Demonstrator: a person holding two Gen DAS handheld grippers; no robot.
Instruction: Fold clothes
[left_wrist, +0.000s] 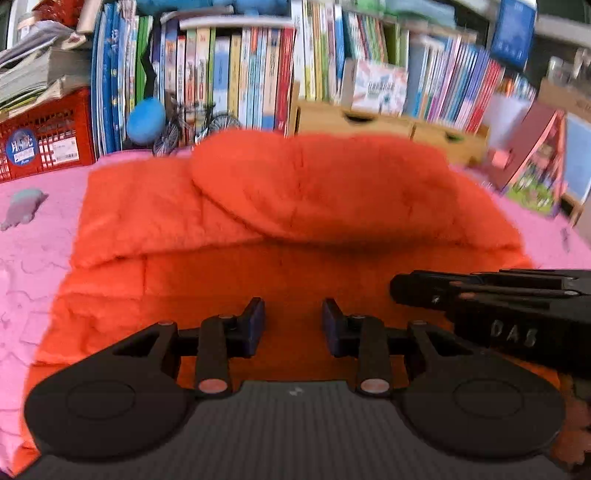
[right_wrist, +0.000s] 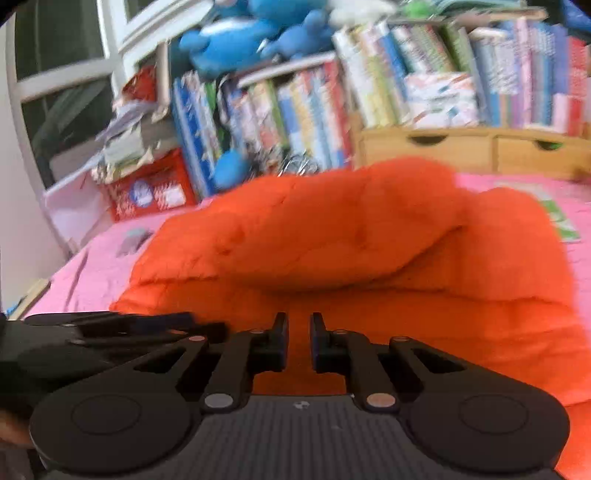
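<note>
Orange quilted padded garment fills the near field of both wrist views, lying spread on a pink sheet that covers the surface under it. 1 padded part is folded over the flat lower layer, making a rounded hump across the middle. Pictures are blurred.

Left claw: jaws stand apart over the flat orange layer, nothing between the blue pads; contact with the fabric cannot be told.

Right claw: jaws a narrow gap apart, only orange fabric seen behind the gap, nothing gripped. It also shows at the right edge of the left wrist view, just beside the left claw.

Behind the garment: wooden drawer box, row of upright books, red plastic crate, blue plush toys.
</note>
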